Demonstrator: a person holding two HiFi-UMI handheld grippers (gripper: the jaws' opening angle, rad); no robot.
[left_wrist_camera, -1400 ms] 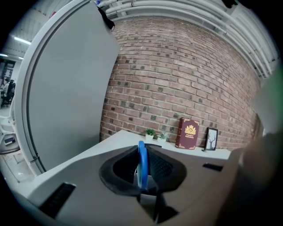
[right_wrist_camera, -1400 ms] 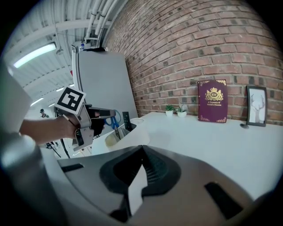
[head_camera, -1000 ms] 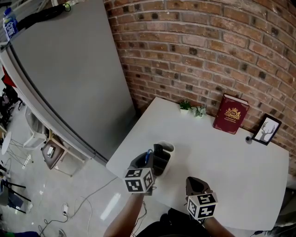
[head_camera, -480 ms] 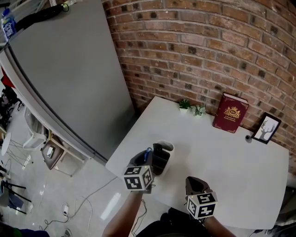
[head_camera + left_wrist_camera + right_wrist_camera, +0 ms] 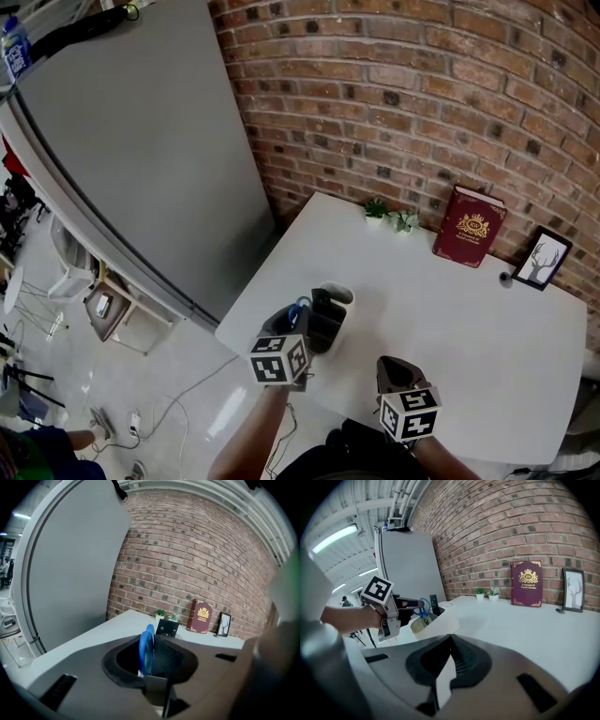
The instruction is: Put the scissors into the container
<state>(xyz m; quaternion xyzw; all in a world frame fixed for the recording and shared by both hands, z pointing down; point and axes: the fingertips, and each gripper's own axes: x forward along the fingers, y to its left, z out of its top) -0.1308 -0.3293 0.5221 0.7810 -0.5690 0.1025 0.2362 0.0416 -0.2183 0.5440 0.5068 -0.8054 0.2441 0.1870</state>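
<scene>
My left gripper (image 5: 292, 325) is shut on the blue-handled scissors (image 5: 300, 308), whose handle loops stand up between the jaws (image 5: 146, 649); the blades are hidden below. A black container (image 5: 327, 322) stands near the table's front left corner, right beside the scissors, with its tall back showing in the left gripper view (image 5: 167, 628). In the right gripper view the left gripper (image 5: 420, 604) holds the scissors (image 5: 423, 609) just left of the container (image 5: 433, 603). My right gripper (image 5: 395, 368) hovers by the table's near edge, jaws together with nothing in them (image 5: 449, 654).
A white cup (image 5: 338, 294) touches the container's far side. Along the brick wall stand two small plants (image 5: 390, 218), a red book (image 5: 468, 228) and a framed deer picture (image 5: 544, 259). A grey cabinet (image 5: 141, 159) rises left of the white table (image 5: 450, 319).
The left gripper and scissors have barely shifted beside the container. The right gripper has stayed put.
</scene>
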